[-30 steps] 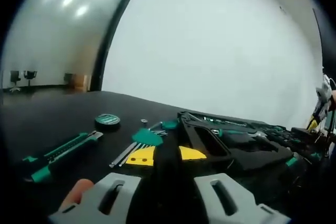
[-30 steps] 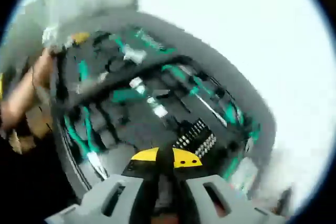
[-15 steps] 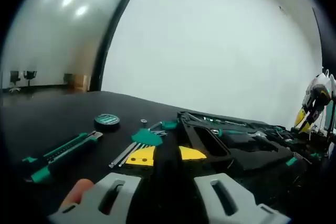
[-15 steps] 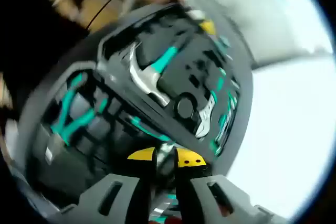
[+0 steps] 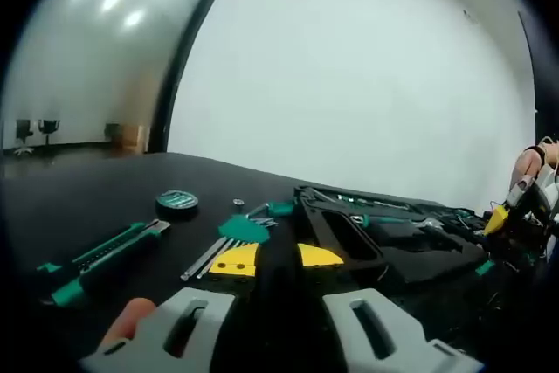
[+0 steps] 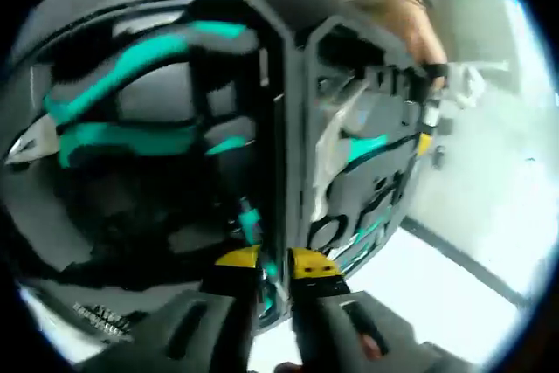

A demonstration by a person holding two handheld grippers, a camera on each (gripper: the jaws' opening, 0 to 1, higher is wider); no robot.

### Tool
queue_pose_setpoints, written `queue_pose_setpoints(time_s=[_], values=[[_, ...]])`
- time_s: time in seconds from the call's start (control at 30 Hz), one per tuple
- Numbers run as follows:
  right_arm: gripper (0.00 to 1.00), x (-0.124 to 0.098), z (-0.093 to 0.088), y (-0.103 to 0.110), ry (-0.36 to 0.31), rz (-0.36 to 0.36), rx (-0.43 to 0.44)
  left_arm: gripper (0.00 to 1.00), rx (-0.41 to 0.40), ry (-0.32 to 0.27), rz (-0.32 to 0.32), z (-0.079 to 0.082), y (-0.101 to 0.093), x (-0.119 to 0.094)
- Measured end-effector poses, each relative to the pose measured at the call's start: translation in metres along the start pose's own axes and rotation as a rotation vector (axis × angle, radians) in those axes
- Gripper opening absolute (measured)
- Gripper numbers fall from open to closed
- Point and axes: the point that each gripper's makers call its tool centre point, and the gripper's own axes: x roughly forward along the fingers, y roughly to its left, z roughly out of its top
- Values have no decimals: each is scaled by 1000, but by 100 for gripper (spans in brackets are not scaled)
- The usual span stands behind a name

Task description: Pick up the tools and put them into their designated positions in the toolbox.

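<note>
In the left gripper view the open black toolbox (image 5: 393,238) lies on a dark table. Left of it lie a green utility knife (image 5: 96,259), a round green tape measure (image 5: 177,201) and hex keys in a green holder (image 5: 238,233). My left gripper (image 5: 278,259) hovers low before the hex keys, jaws shut with nothing visible between them. My right gripper (image 5: 522,207) sits at the toolbox's far right end. In the right gripper view my right gripper (image 6: 276,266) is shut on a thin teal tool (image 6: 272,270), close over the toolbox (image 6: 288,85), beside teal-handled pliers (image 6: 122,133) seated in their slots.
A hammer (image 6: 341,137) lies seated in the toolbox's other half. A person's hand (image 6: 410,15) shows beyond the box. A white wall rises behind the table, and bare tabletop (image 5: 79,198) stretches to the left.
The left gripper view is unchanged apart from the right gripper dropping lower at the toolbox's right end. The right gripper view has rolled and come much closer to the toolbox.
</note>
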Motion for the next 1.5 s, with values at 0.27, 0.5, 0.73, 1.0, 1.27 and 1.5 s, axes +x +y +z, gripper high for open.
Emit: queue_pose_setpoints(time_s=[0.27, 0.5, 0.73, 1.0, 1.27, 1.5], values=[[18, 10, 16, -10, -68, -39, 2, 18, 1, -1, 1, 0, -1, -2], [0, -20, 0, -28, -160, -65, 287, 17, 2, -2, 0, -1, -1, -2], [0, -19, -7, -24, -101, -109, 34, 17, 1, -1, 1, 0, 0, -1], [10, 20, 6, -8, -66, -147, -65, 17, -1, 1, -1, 0, 1, -1], [0, 2, 1, -7, -126, -422, 9, 17, 1, 1, -1, 0, 1, 0], [9, 2, 18, -2, -133, -288, -38, 17, 2, -1, 2, 0, 2, 1]])
